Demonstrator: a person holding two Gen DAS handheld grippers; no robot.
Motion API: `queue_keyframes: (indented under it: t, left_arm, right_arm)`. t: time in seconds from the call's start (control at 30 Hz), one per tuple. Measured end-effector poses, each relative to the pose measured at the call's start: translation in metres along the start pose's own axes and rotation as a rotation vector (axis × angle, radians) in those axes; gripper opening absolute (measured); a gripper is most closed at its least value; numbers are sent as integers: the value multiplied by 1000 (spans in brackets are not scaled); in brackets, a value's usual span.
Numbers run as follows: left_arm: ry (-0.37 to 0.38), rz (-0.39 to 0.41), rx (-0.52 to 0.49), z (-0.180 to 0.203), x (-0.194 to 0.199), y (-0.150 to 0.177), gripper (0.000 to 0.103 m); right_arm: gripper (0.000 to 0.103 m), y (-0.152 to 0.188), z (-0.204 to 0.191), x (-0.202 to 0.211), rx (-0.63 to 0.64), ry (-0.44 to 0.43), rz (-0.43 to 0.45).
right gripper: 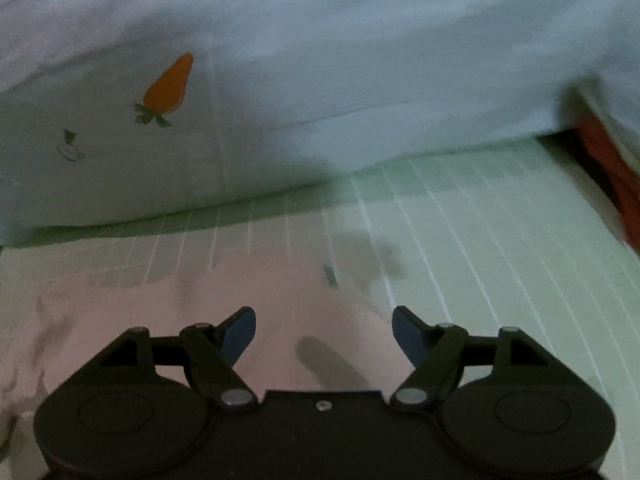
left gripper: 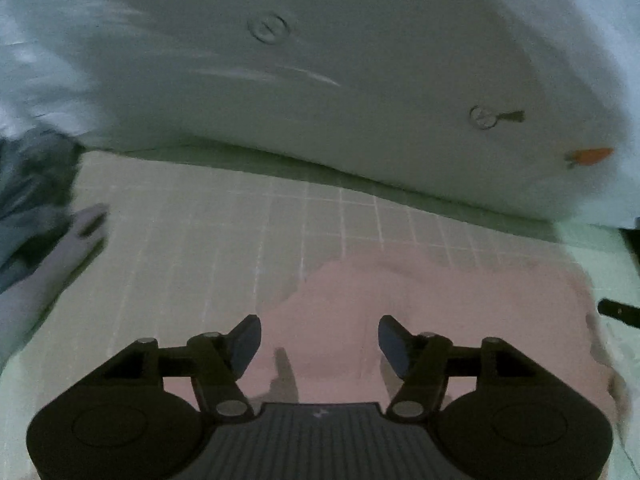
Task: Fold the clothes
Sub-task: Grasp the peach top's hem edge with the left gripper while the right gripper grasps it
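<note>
A pale pink garment (left gripper: 440, 304) lies flat on a light green checked sheet (left gripper: 180, 232). In the left wrist view my left gripper (left gripper: 320, 340) hangs above the garment's left part, open, with nothing between its dark fingers. The same pink garment (right gripper: 248, 300) fills the lower left of the right wrist view. My right gripper (right gripper: 324, 334) hovers over its right edge, open and empty, with its shadow falling on the cloth. A grey-blue garment (left gripper: 28, 200) is bunched at the far left, with a pale lilac piece (left gripper: 72, 248) trailing from it.
A big white pillow (left gripper: 360, 80) with a carrot print (right gripper: 170, 86) lies along the back of the sheet (right gripper: 480, 240). Something red and dark (right gripper: 612, 168) shows past the sheet's right edge. A black object (left gripper: 620, 312) sticks in at the right.
</note>
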State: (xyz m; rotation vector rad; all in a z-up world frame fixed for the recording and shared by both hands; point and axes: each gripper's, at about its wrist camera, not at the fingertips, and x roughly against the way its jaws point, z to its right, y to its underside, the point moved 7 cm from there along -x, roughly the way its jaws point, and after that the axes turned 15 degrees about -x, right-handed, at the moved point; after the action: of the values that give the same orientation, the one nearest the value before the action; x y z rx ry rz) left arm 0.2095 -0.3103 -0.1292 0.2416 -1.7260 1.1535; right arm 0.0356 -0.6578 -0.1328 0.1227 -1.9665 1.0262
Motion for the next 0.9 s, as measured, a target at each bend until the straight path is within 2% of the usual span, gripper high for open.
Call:
queue_keyframes:
  t: [0.07, 0.2, 0.27, 0.3, 0.4, 0.47, 0.5, 0.53, 0.57, 0.77, 0.9]
  left_arm:
    - [14, -35, -17, 2, -23, -9, 66]
    - [49, -60, -66, 14, -46, -16, 65]
    - [61, -68, -75, 18, -54, -17, 60]
    - [63, -70, -75, 19, -56, -18, 57]
    - [49, -70, -73, 18, -62, -18, 37]
    - [30, -64, -75, 18, -64, -18, 14]
    - [29, -56, -73, 17, -65, -18, 11]
    - [38, -47, -57, 15, -65, -19, 7]
    - [41, -37, -36, 12, -65, -21, 6]
    - [-11, 12, 16, -5, -76, -44, 6]
    - [-33, 31, 74, -11, -83, -56, 9]
  right_arm:
    - [76, -8, -8, -23, 45, 3, -21]
    - [76, -18, -13, -50, 35, -10, -45]
    - [75, -17, -13, -56, 45, -28, -71]
    - [71, -16, -13, -58, 51, -32, -81]
    - [53, -14, -13, -64, 60, -38, -110]
    - [47, -12, -15, -63, 79, -50, -108]
    - [33, -12, -17, -63, 90, -56, -106]
    - [14, -12, -17, -63, 97, -54, -102]
    - [5, -12, -18, -64, 102, -53, -98]
    - [5, -26, -20, -77, 52, -51, -55]
    - [5, -39, -30, -92, 84, -17, -9]
